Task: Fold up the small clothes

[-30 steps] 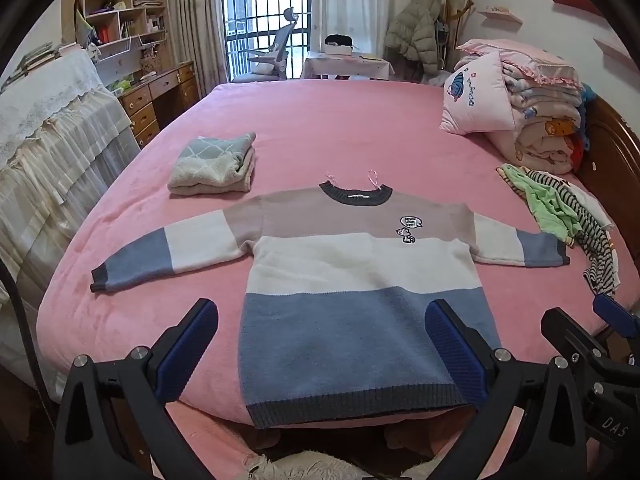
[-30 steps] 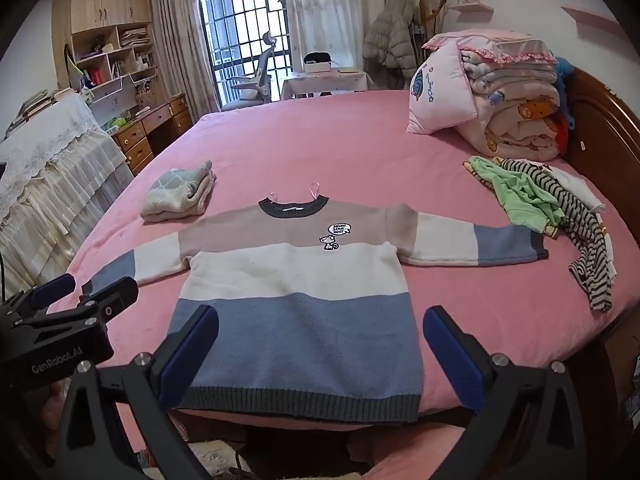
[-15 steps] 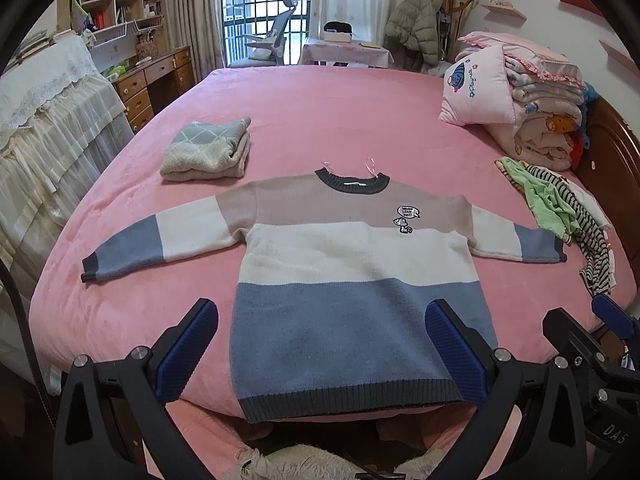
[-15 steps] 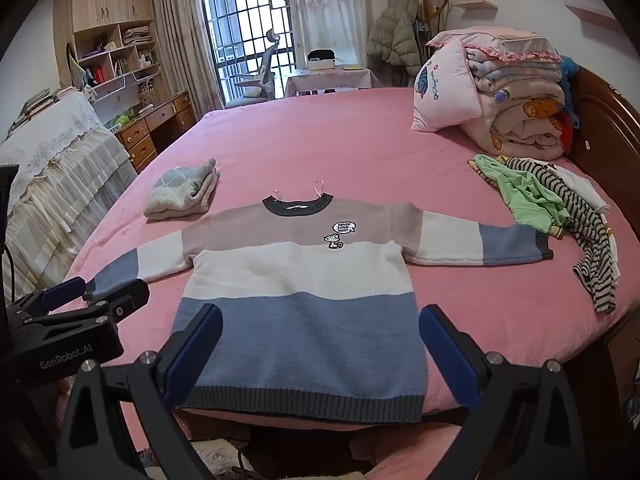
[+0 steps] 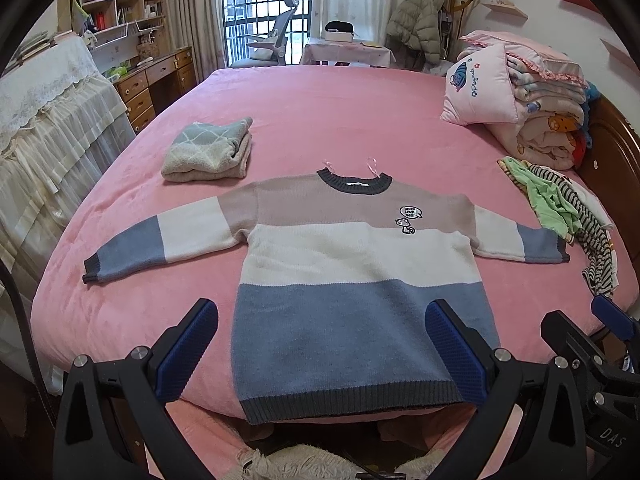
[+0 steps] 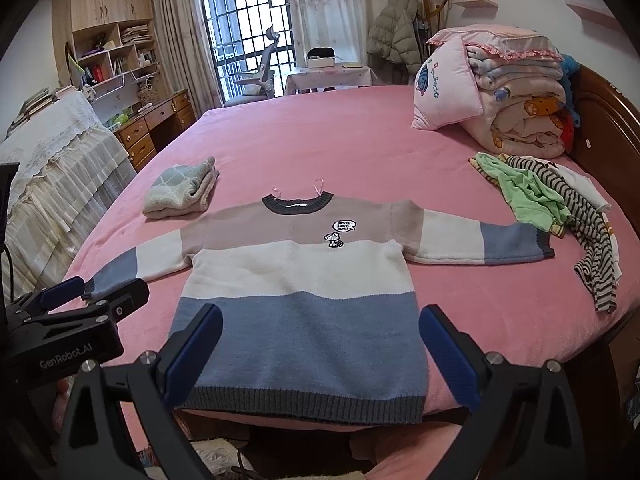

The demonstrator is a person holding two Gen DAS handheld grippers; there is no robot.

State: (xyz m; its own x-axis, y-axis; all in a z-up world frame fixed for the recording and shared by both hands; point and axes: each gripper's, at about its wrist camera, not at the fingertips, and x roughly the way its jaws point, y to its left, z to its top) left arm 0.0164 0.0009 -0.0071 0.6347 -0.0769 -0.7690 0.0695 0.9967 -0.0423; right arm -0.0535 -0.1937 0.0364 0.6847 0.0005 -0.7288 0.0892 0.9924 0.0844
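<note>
Home bedroom: pink-covered bed (image 5: 340, 120), stacked quilts (image 6: 520, 92) by headboard, desk (image 5: 156, 80), curtained window (image 6: 248, 20).

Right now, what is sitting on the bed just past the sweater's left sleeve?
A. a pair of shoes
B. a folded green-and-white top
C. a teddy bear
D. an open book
B: a folded green-and-white top lies on the pink bed beyond the left sleeve of the striped sweater, which is spread flat with both sleeves out.
</note>
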